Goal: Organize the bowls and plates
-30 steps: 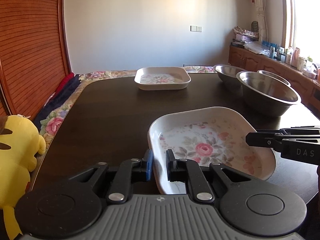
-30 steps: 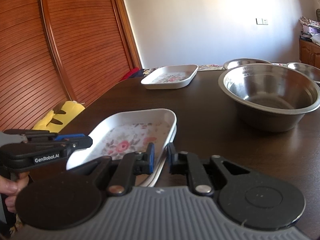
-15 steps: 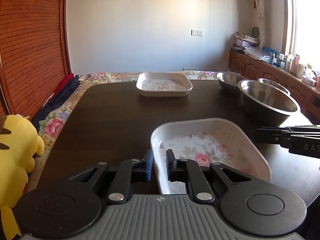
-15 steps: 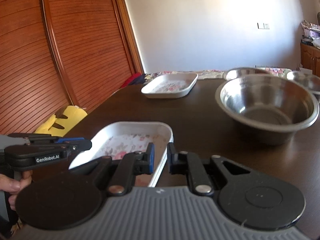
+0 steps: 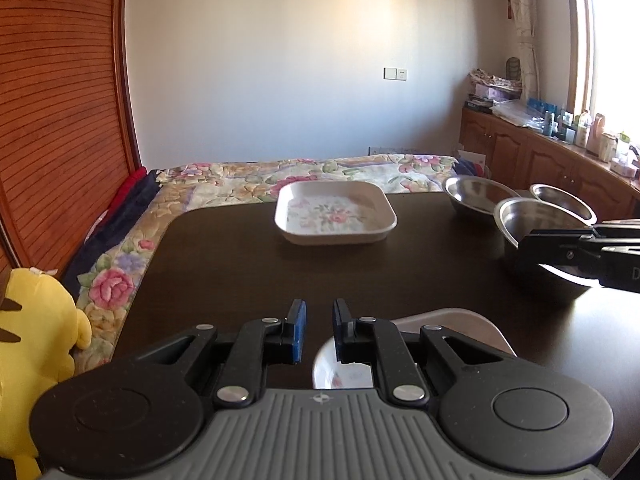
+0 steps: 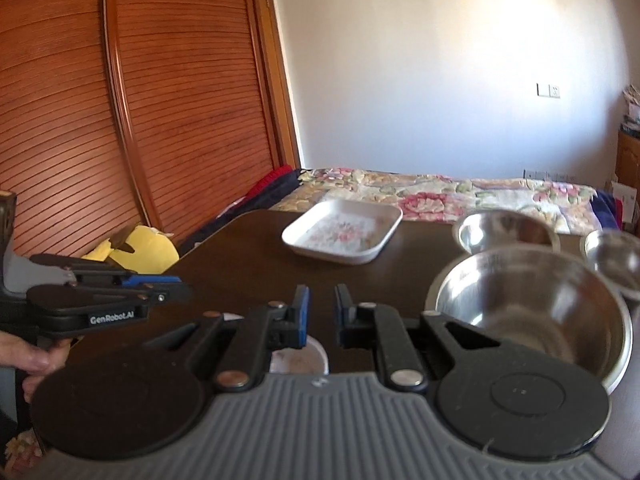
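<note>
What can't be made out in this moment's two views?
- Near floral plate: left wrist view, mostly hidden behind the left claw.
- Small steel bowl: right wrist view, blurred and cut by the right edge.
- Sideboard bottles: left wrist view, too small to identify.

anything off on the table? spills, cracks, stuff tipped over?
Nothing stands out. The far floral dish sits flat on the table, and the three steel bowls stand upright, apart from it. The near floral dish is mostly hidden under the left tool. No spill or damage visible.
</note>
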